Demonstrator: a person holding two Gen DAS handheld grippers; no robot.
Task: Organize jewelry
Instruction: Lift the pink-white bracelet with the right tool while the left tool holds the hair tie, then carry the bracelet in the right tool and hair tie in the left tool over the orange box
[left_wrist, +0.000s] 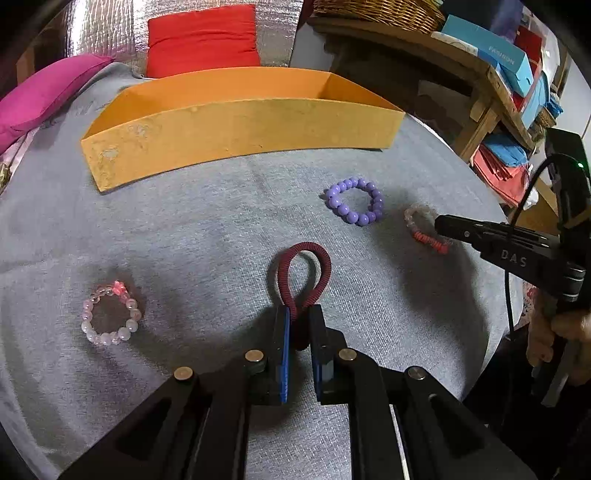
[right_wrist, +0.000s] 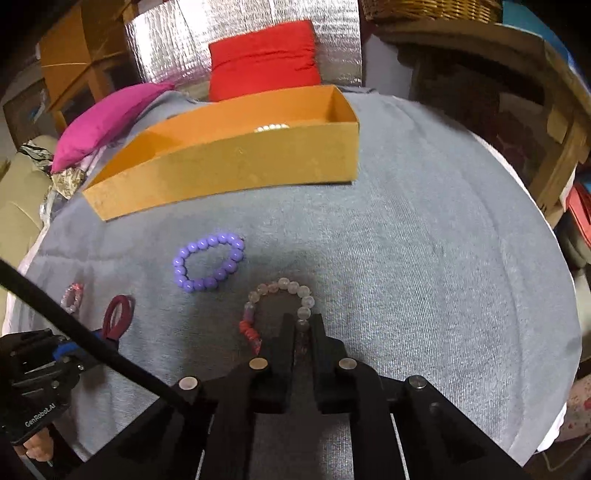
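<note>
My left gripper (left_wrist: 298, 314) is shut on a dark red coiled hair tie (left_wrist: 303, 275), which loops forward over the grey cloth. My right gripper (right_wrist: 303, 320) is shut on a clear bead bracelet with a red knot (right_wrist: 280, 295); the same bracelet shows in the left wrist view (left_wrist: 421, 225) beside the right gripper (left_wrist: 443, 223). A purple bead bracelet (left_wrist: 355, 201) (right_wrist: 208, 262) lies loose between them. A pink bead bracelet (left_wrist: 110, 314) (right_wrist: 72, 297) lies at the left. An orange box (left_wrist: 236, 136) (right_wrist: 229, 166) stands behind, with a pale bead bracelet (right_wrist: 271, 127) inside.
A grey cloth (left_wrist: 184, 229) covers the round table. A red cushion (left_wrist: 201, 38) and a magenta cushion (left_wrist: 40, 96) sit behind the box. A wooden shelf (left_wrist: 491, 85) with boxes stands at the right. The left gripper shows in the right wrist view (right_wrist: 107, 336).
</note>
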